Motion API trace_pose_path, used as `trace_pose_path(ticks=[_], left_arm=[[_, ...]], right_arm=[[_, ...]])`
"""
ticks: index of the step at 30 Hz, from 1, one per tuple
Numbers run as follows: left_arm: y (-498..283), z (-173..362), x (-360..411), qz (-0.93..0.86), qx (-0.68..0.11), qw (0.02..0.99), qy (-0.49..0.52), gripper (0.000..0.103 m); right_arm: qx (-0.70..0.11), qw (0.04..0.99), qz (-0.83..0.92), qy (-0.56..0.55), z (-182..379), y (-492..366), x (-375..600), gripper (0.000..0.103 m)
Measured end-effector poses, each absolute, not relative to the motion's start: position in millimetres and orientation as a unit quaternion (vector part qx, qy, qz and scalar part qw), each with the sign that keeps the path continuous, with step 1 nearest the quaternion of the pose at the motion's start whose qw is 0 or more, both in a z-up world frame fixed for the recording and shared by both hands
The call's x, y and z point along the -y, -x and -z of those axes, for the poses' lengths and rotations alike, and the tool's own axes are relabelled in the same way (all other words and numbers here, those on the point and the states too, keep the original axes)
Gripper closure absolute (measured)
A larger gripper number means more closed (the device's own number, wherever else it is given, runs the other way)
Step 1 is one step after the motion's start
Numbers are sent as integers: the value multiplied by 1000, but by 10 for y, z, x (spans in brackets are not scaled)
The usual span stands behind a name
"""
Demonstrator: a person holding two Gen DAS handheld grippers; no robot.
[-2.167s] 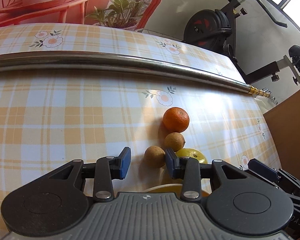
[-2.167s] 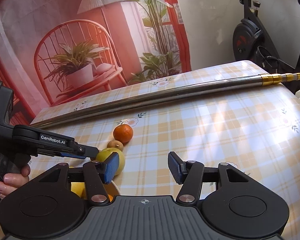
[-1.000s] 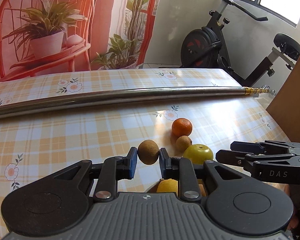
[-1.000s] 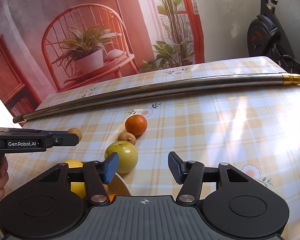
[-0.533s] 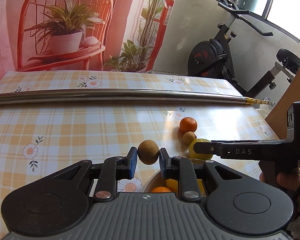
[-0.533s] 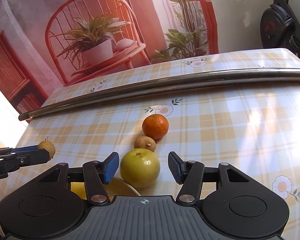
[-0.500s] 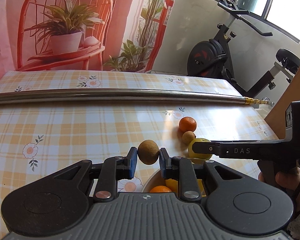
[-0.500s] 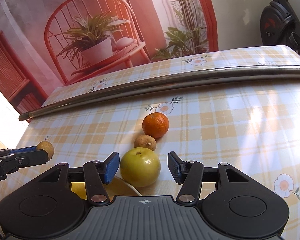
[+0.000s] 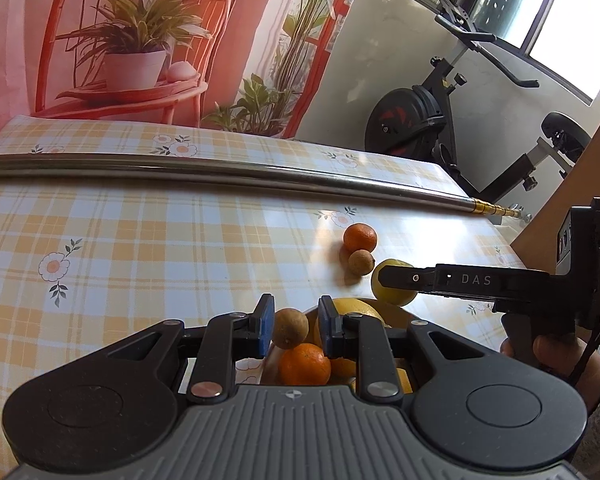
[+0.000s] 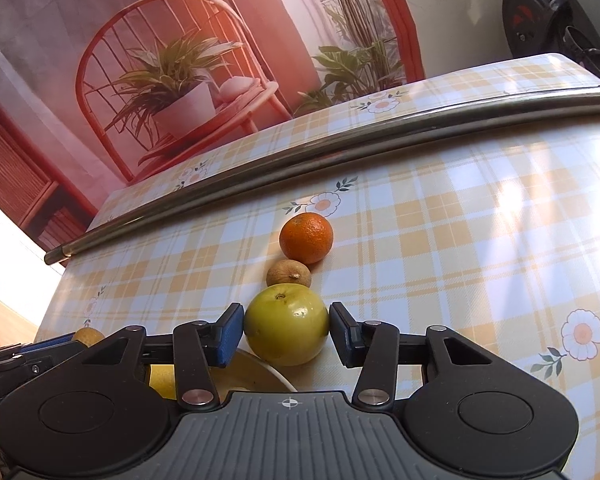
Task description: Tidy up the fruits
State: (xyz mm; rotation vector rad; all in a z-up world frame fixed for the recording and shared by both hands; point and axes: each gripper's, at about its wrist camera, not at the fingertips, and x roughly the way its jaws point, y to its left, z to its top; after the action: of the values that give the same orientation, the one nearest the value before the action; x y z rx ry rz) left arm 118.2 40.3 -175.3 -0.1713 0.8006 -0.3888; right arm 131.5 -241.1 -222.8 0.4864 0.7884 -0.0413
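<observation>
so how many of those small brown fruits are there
2. One brown fruit sits between the left gripper's fingers above the bowl; the other lies on the table between orange and green fruit.

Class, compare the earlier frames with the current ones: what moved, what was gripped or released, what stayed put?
The left gripper grasped the small brown fruit, carried it over the bowl, and now has opened. The right gripper closed in around the green apple. The tangerine and pole stayed.
</observation>
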Motion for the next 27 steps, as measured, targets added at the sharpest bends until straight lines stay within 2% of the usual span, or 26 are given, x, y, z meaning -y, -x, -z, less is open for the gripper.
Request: trace_pose_path(ticks=[15, 21, 27], left_arm=[[-1244, 1835, -525, 173, -400, 894, 103, 78], [-1684, 1955, -694, 128, -410, 890, 150, 78], [-2065, 1983, -596, 132, -398, 897, 143, 78]], right_arm=[[-356, 905, 30, -230, 2034, -1030, 2361, 60], [-352, 907, 29, -229, 2023, -1005, 2348, 60], [-346, 907, 31, -238, 2018, -984, 2384, 60]])
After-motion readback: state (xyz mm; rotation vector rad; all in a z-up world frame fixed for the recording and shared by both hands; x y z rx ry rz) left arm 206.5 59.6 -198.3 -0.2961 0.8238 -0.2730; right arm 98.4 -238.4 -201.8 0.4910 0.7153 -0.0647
